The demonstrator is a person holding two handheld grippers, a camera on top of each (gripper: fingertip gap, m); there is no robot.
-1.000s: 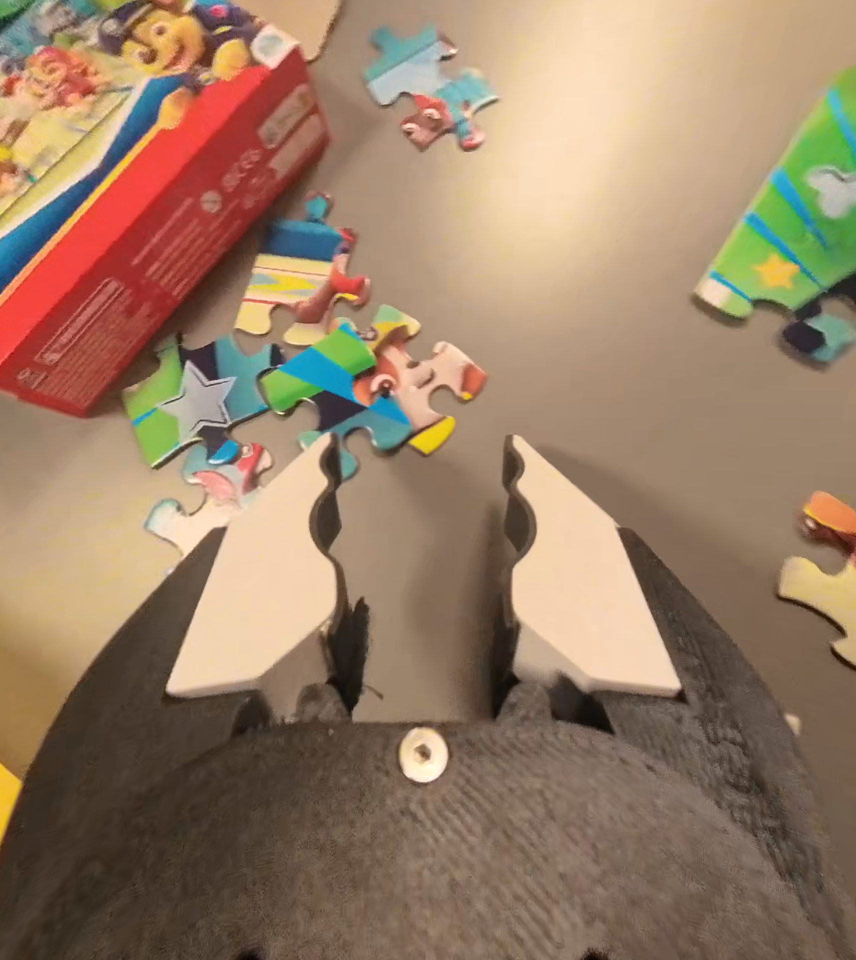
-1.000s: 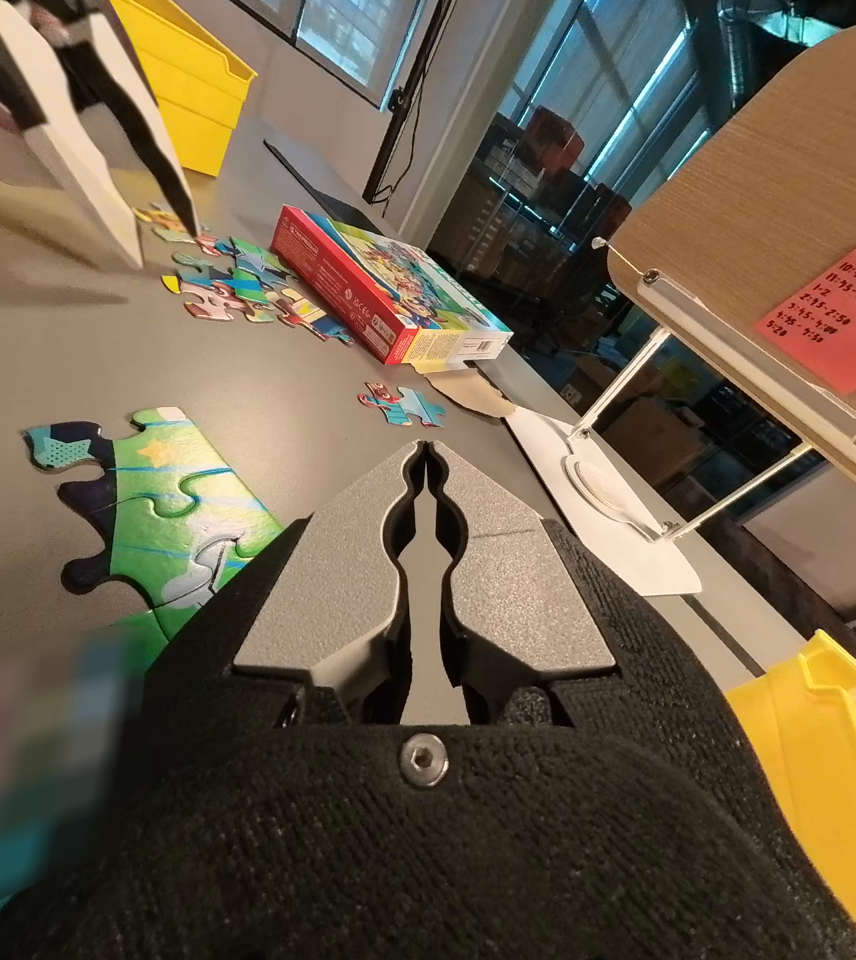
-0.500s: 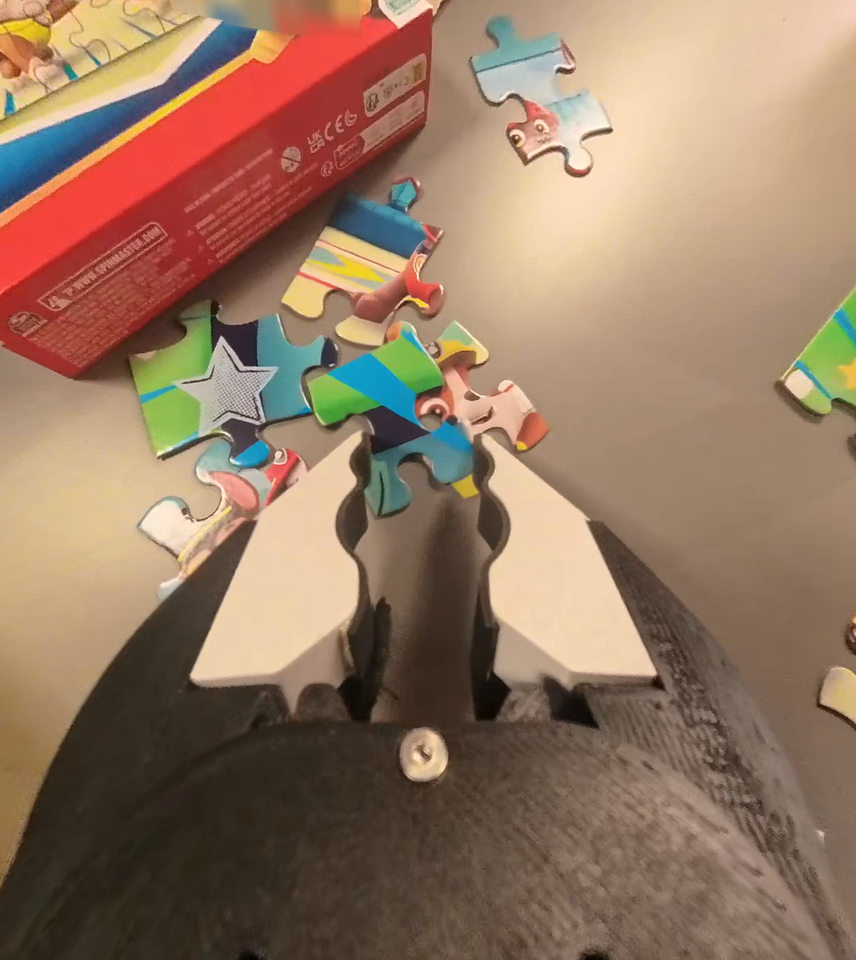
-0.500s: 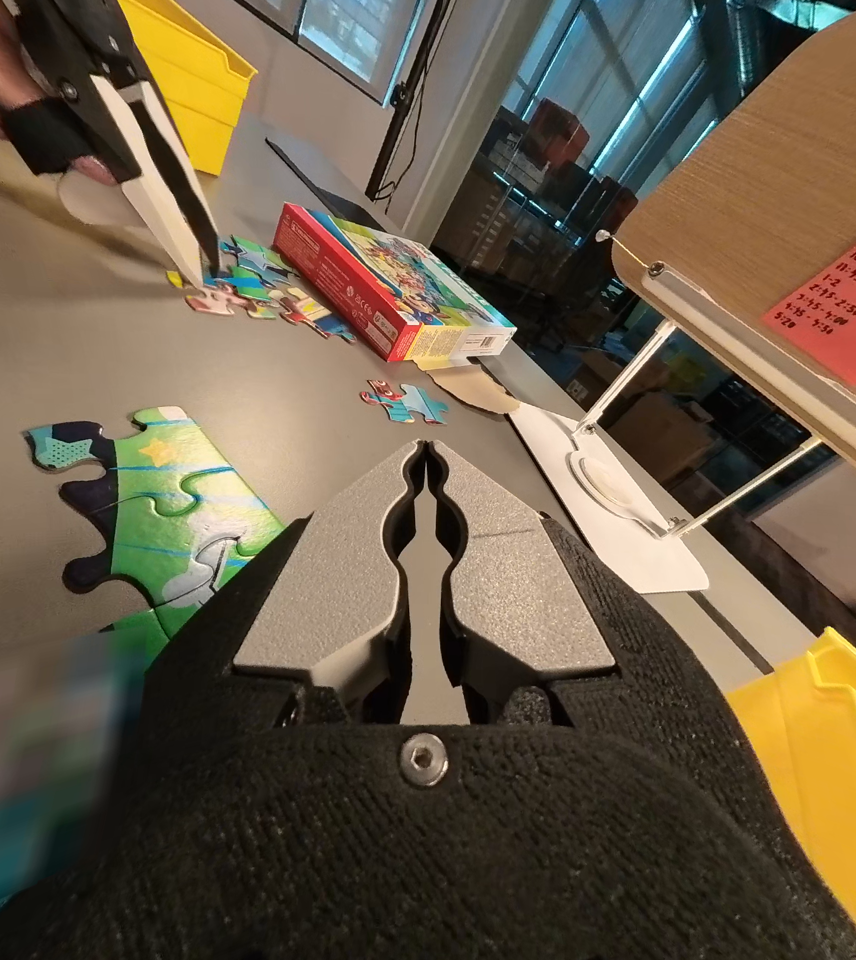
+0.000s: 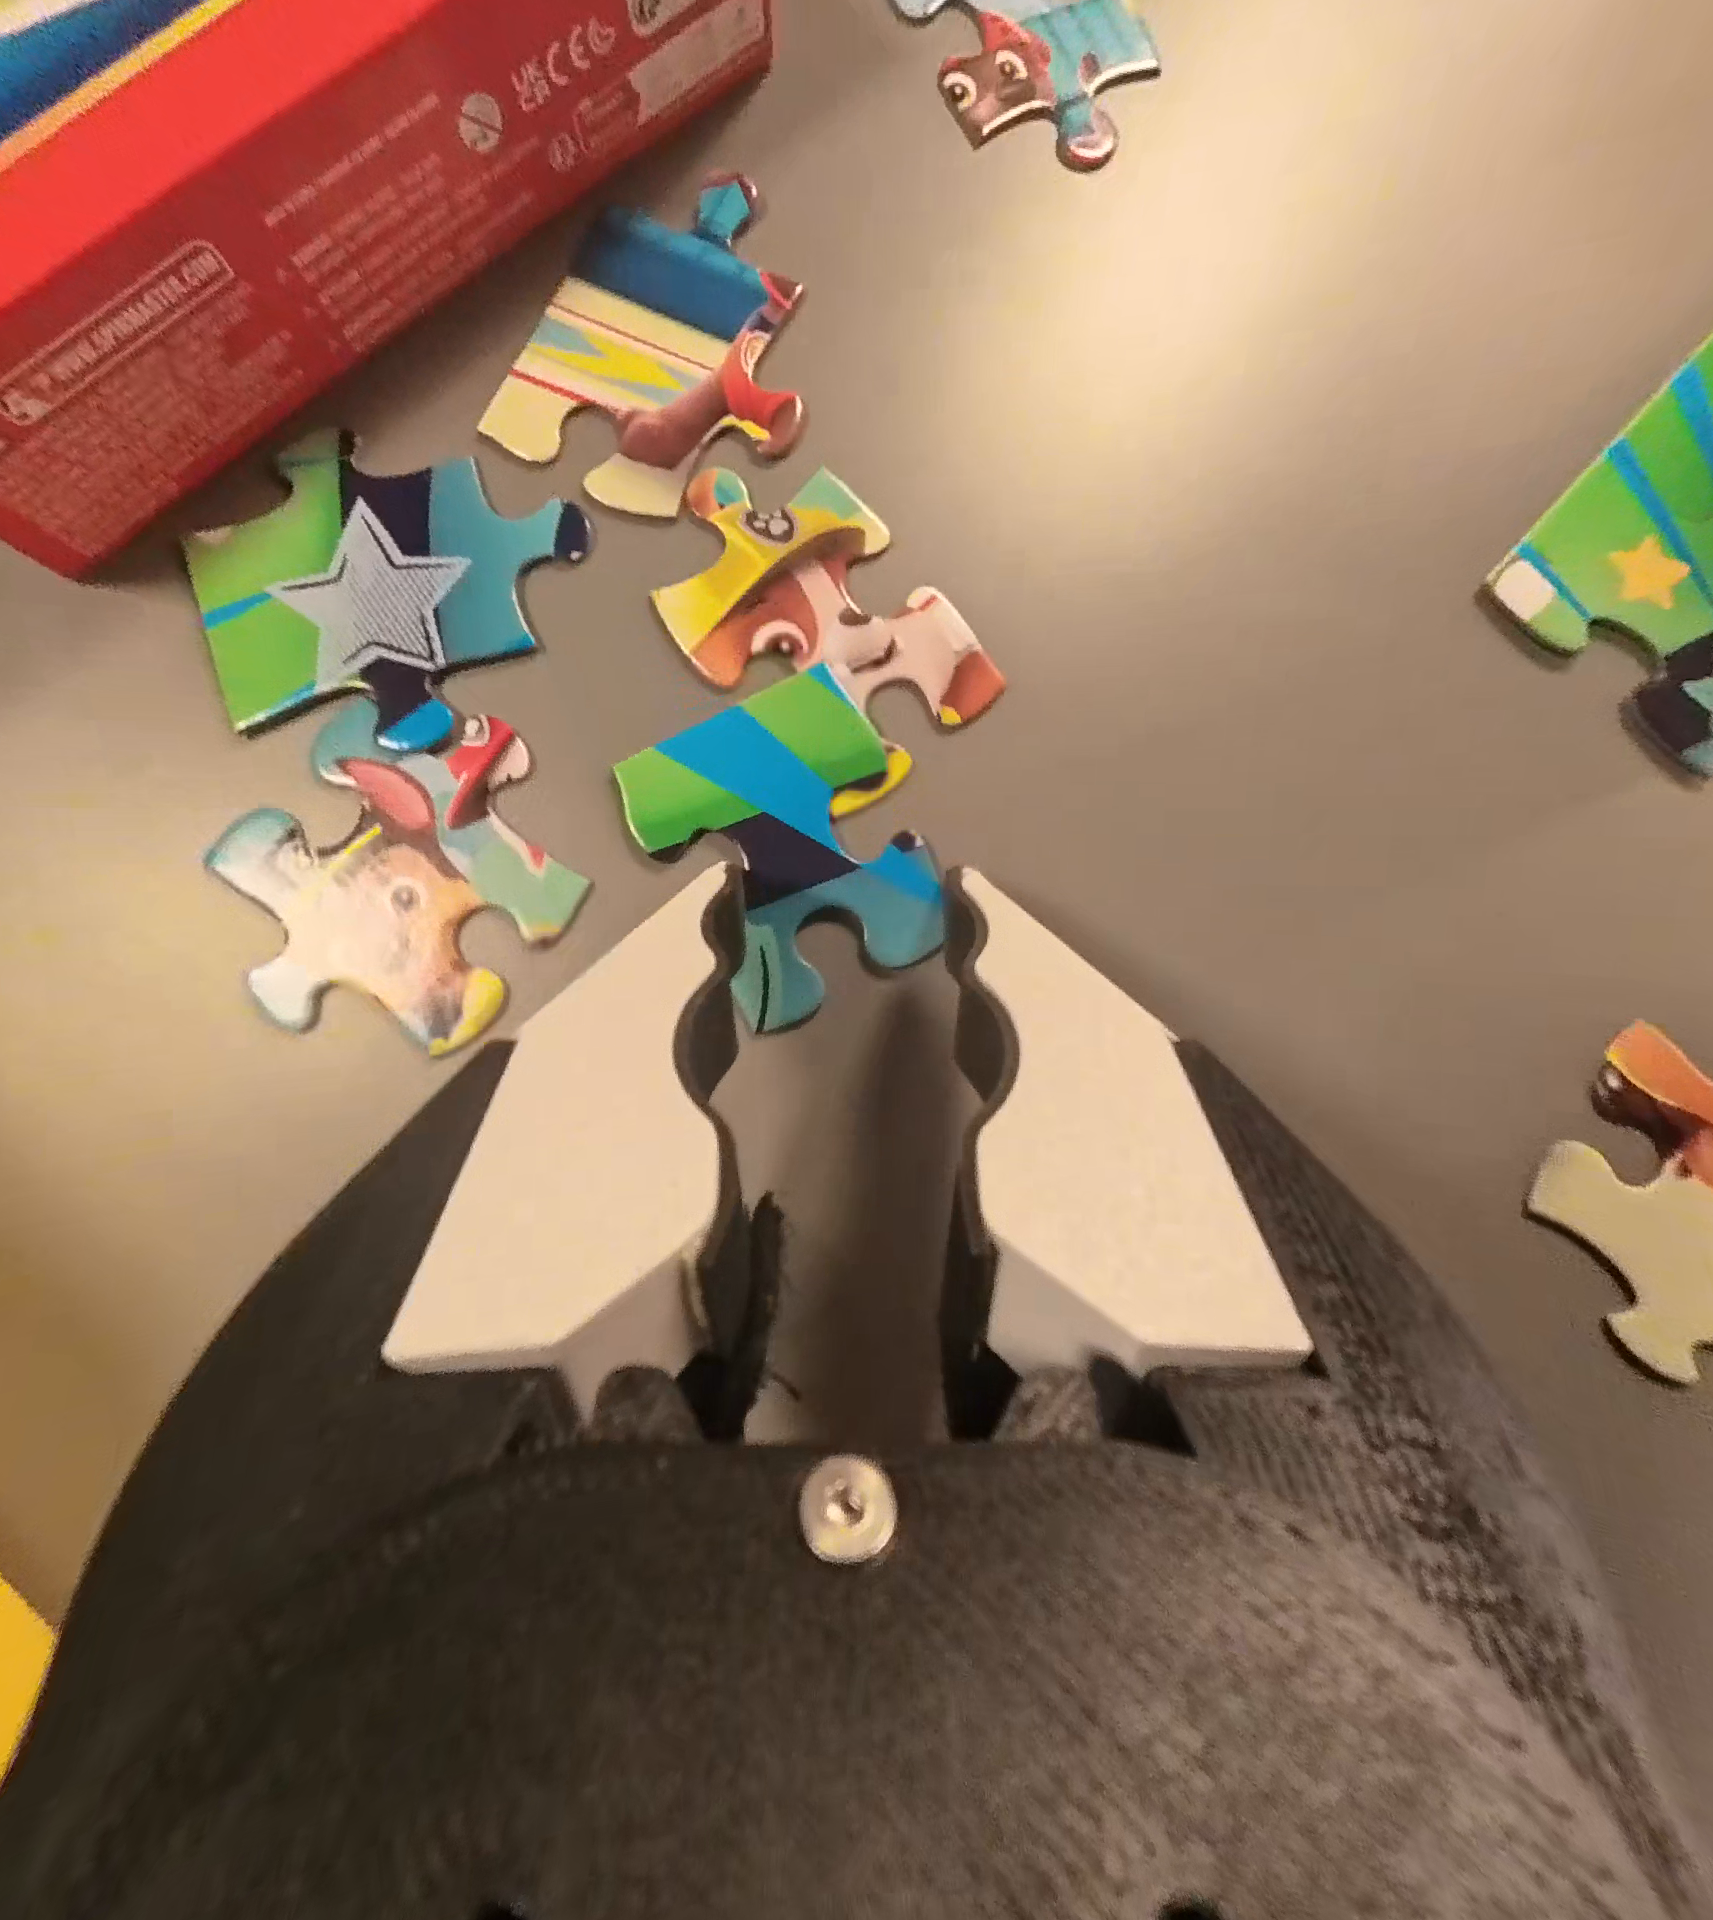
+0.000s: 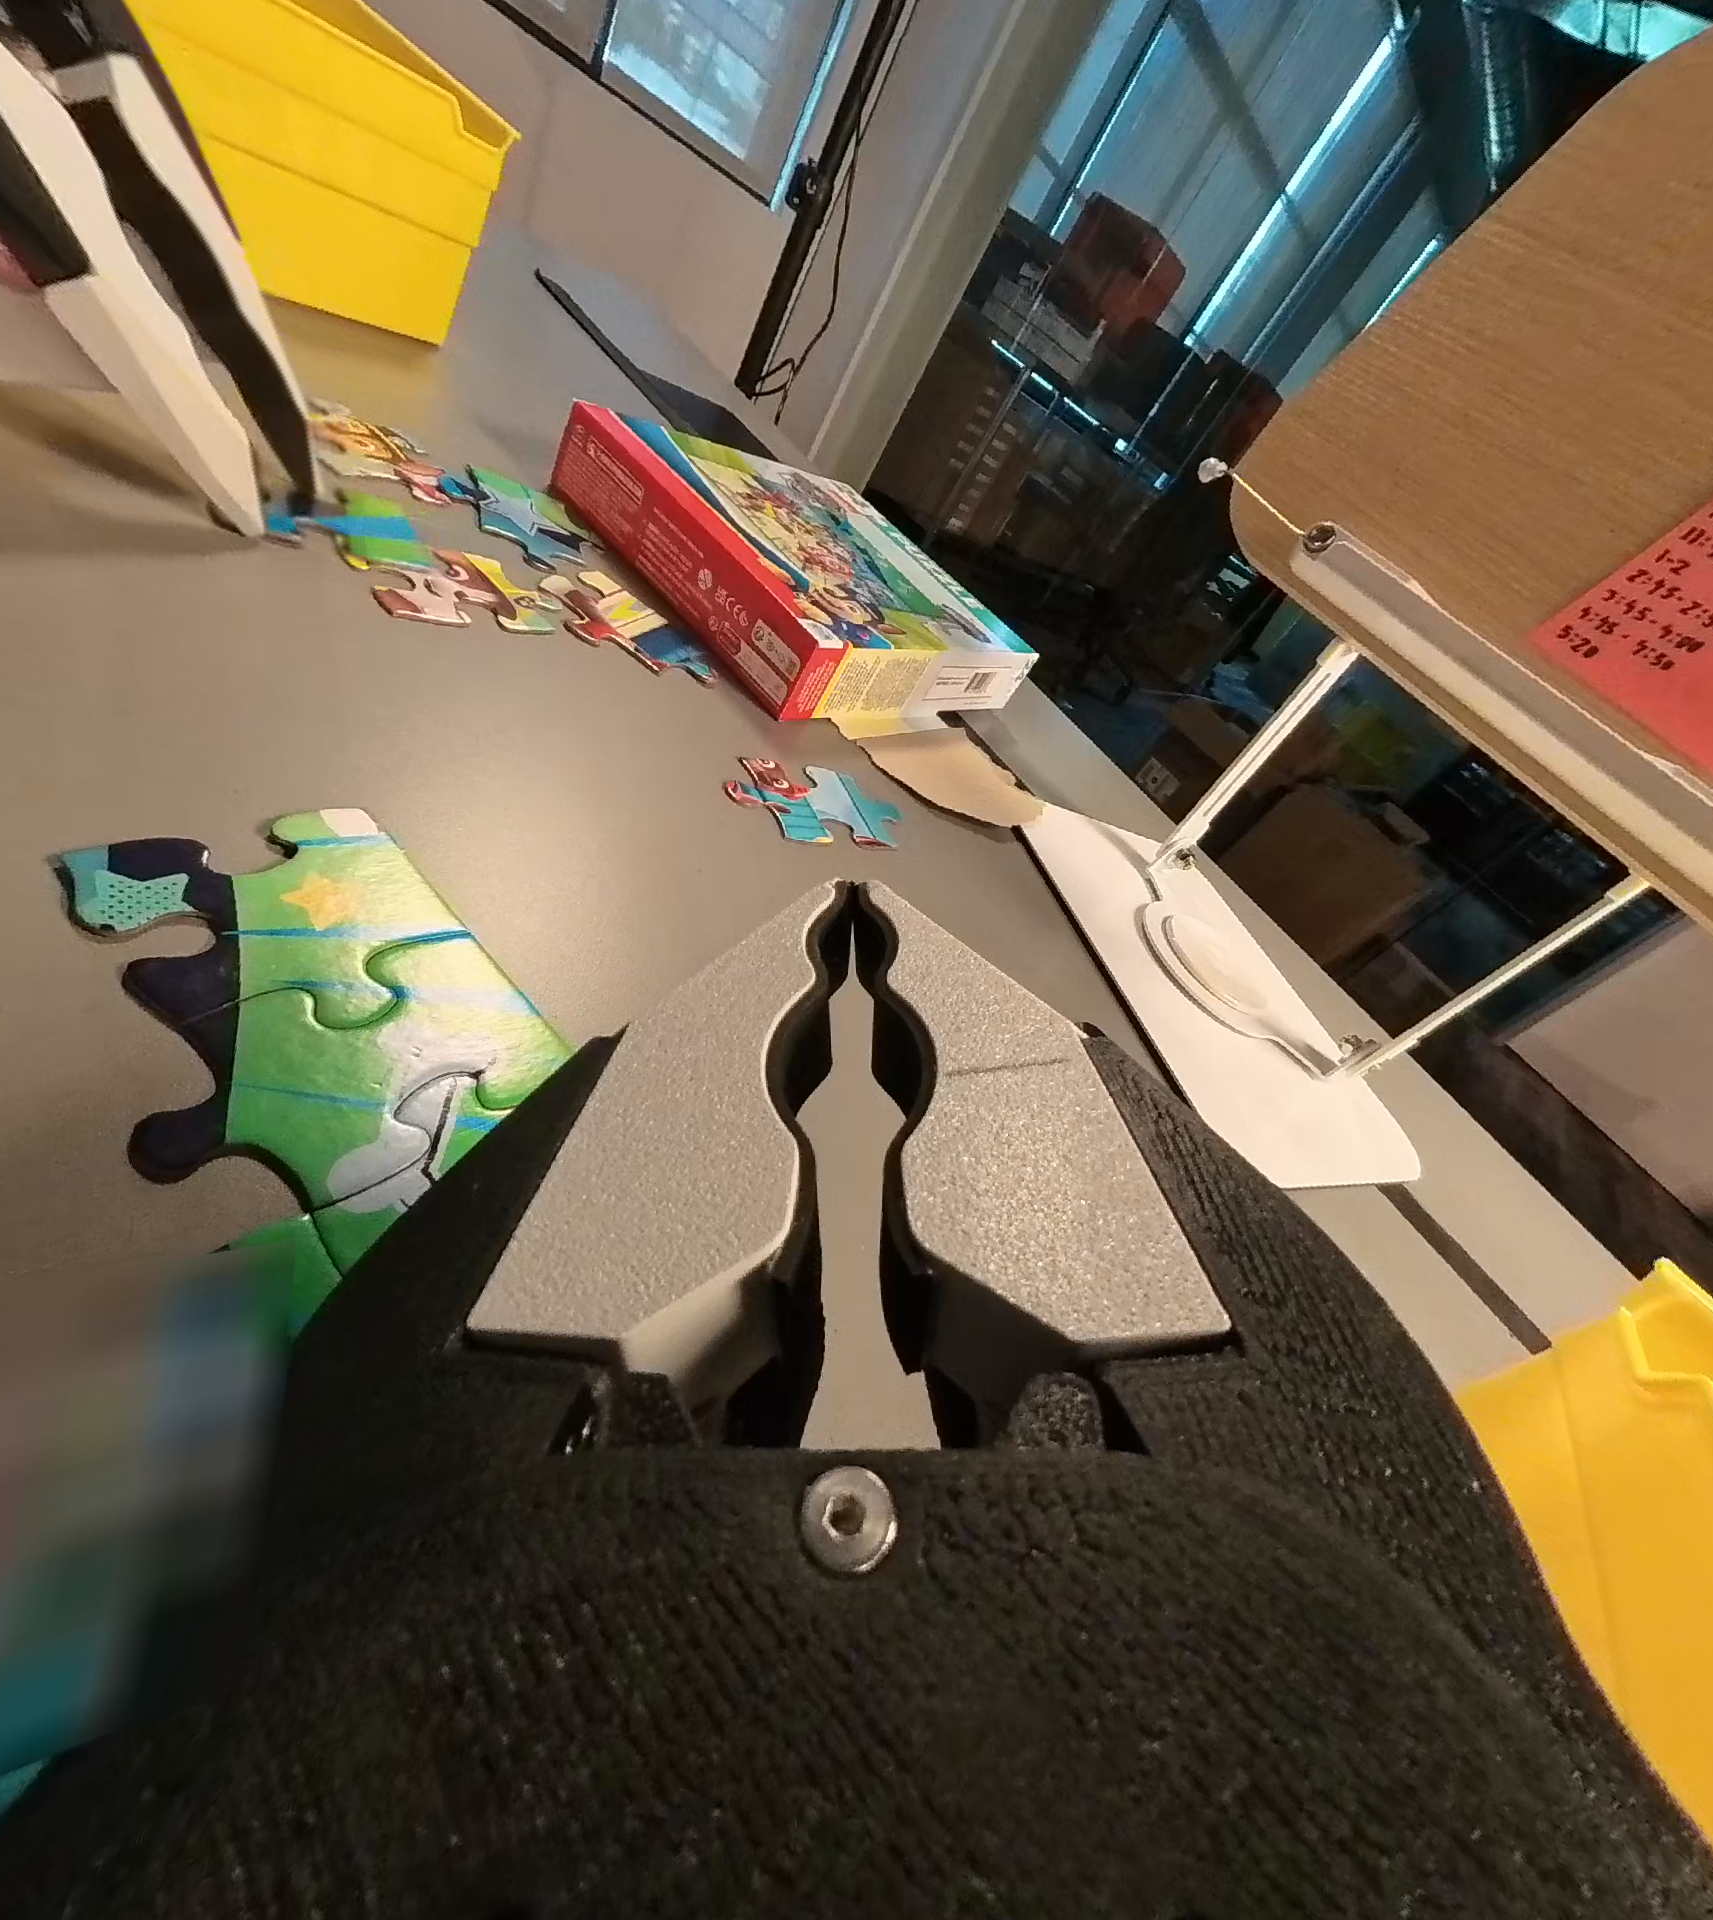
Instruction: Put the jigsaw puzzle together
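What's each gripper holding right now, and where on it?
Left gripper pinches the green-and-blue striped puzzle piece by its near teal-tabbed end. Right gripper is shut, empty.

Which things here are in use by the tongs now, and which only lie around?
In use:
left tongs, gripping the green-blue puzzle piece
right tongs, closed and empty

Lying around:
star piece
red box
assembled green section
yellow bin

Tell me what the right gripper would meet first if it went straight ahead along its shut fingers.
Probably the small red-and-blue puzzle piece, lying on the grey table just beyond the right gripper. Depth is unclear; the tips may pass over it toward the box's torn flap.
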